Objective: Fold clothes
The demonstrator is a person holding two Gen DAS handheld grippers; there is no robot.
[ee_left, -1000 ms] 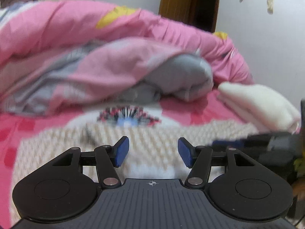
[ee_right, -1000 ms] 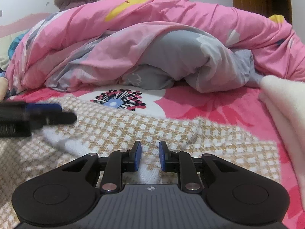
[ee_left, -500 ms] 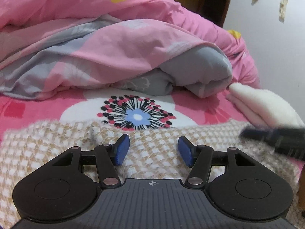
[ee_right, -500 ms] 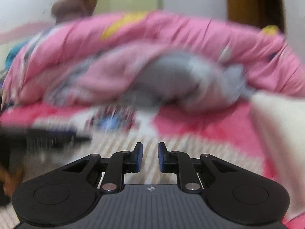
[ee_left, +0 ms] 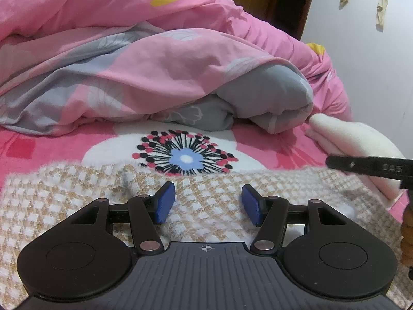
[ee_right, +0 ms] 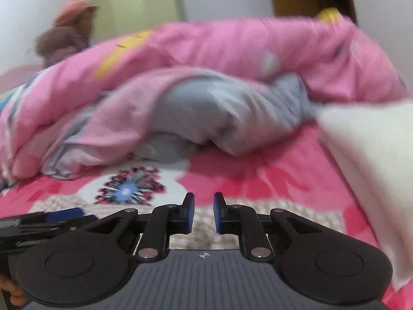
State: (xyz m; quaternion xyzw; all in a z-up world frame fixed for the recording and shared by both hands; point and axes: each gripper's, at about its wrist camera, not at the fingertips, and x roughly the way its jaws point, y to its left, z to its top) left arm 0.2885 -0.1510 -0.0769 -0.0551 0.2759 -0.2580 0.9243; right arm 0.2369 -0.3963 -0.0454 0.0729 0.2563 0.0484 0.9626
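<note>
A beige and white checked knit garment (ee_left: 77, 193) lies spread flat on the pink flowered bed sheet (ee_left: 271, 144). My left gripper (ee_left: 206, 199) hovers low over its far edge, open, with nothing between its blue pads. In the blurred right wrist view the same garment (ee_right: 284, 211) shows just past my right gripper (ee_right: 204, 211), whose jaws stand a narrow gap apart with nothing between them. A finger of the right gripper (ee_left: 369, 166) juts in from the right above the garment's right end. The left gripper (ee_right: 51, 219) appears at the left edge of the right wrist view.
A bunched pink and grey duvet (ee_left: 155, 64) fills the back of the bed. A folded cream fleece (ee_left: 356, 142) lies at the right, beside the garment. White walls and a brown door frame (ee_left: 284, 0) stand behind. A hand (ee_right: 10, 292) shows at the bottom left.
The left gripper moved forward and lower over the garment, then held still. The right gripper rose and rolled, so its view is blurred and the garment sits lower in it.
</note>
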